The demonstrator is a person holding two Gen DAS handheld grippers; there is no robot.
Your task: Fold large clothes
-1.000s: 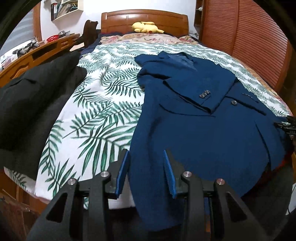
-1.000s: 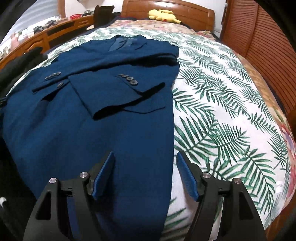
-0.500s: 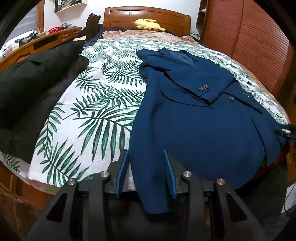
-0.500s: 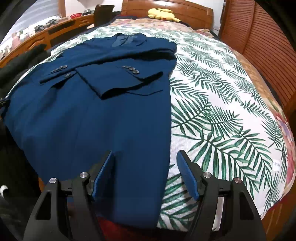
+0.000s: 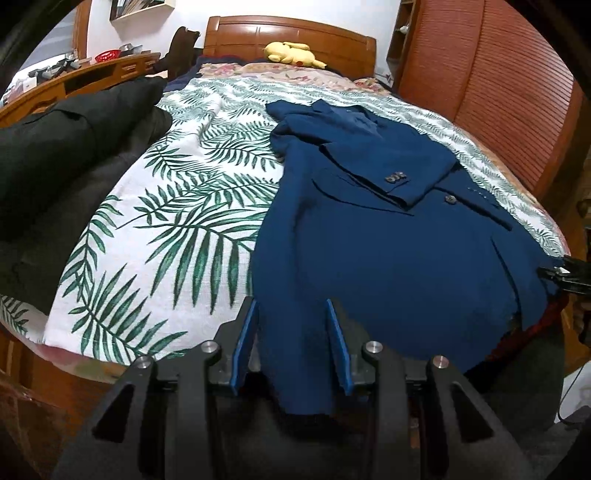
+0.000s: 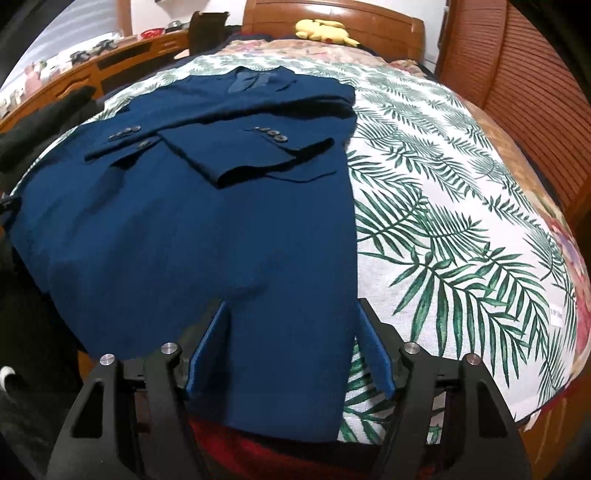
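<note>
A dark blue suit jacket lies flat on the bed, collar toward the headboard, both sleeves folded across its chest. Its hem hangs over the foot edge of the bed. My left gripper sits at the hem's left corner; the cloth hangs between its blue pads, which stand apart from it. My right gripper straddles the jacket at the hem's right corner. Its jaws are closing, still wide of the cloth between them. The right gripper's tip also shows at the right edge of the left wrist view.
A leaf-print bedspread covers the bed. Black garments are piled on its left side. A yellow plush toy lies by the wooden headboard. A slatted wooden wardrobe stands to the right, a long wooden desk to the left.
Both views have drawn back toward the foot of the bed, so the jacket's hanging hem and the bed's edge now show. The right jaws have narrowed slightly.
</note>
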